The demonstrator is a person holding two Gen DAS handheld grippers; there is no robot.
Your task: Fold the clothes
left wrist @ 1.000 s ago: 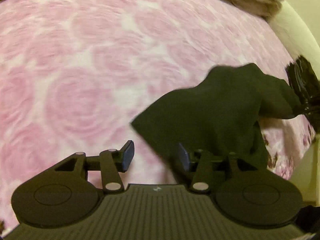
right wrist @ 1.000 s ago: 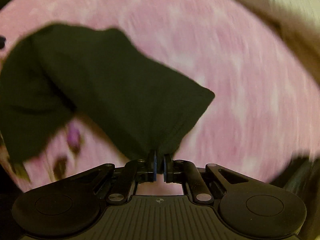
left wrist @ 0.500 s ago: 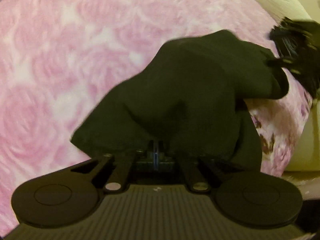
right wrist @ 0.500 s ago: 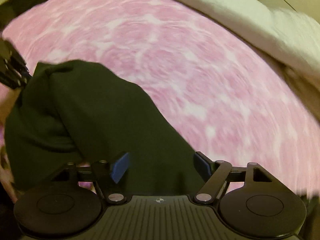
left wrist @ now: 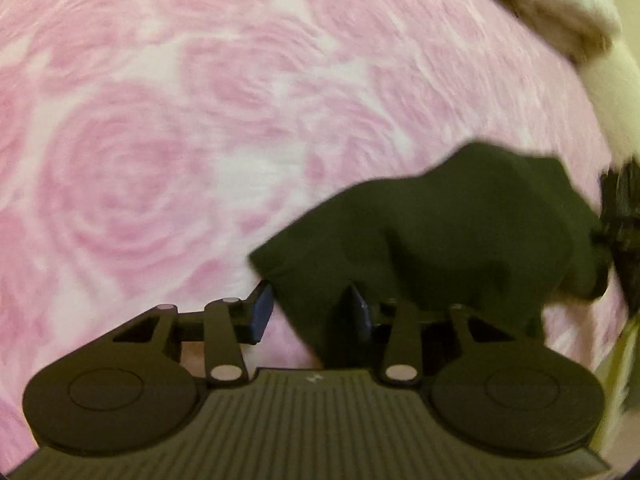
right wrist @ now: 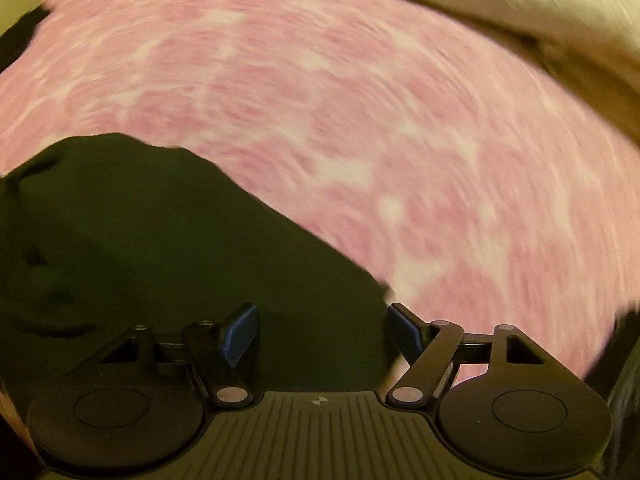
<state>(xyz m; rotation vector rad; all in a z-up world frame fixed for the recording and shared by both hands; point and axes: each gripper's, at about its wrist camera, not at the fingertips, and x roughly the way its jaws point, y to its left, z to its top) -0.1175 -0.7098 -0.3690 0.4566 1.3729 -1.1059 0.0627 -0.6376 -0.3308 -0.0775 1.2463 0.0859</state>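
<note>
A plush pink bedspread [left wrist: 168, 128] with soft, swirled rose shapes in pale and deeper pink fills most of both views, its nap blurred. Along the upper right of both views lies a cream, fleecy blanket [left wrist: 560, 8], thick and rolled at its edge. The dark garment [left wrist: 460, 240], a matte, near-black knit with no visible print or label, is heaped on the bedspread: in the left wrist view it sits at lower right as a humped mass with one pointed corner reaching down toward the fingers; in the right wrist view [right wrist: 140, 248] it fills the lower left, sloping to a corner near the right pad. The left gripper [left wrist: 310, 314] has black jointed linkages, round hubs and a ribbed grey body; its blue-padded fingers are opening, with the cloth's corner lying between them against the right pad. The right gripper [right wrist: 322, 334] stands with its fingers spread wide, ribbed blue pads clear of the cloth, which lies behind the gap. No writing can be read; only a small cross mark shows on each ribbed body.
</note>
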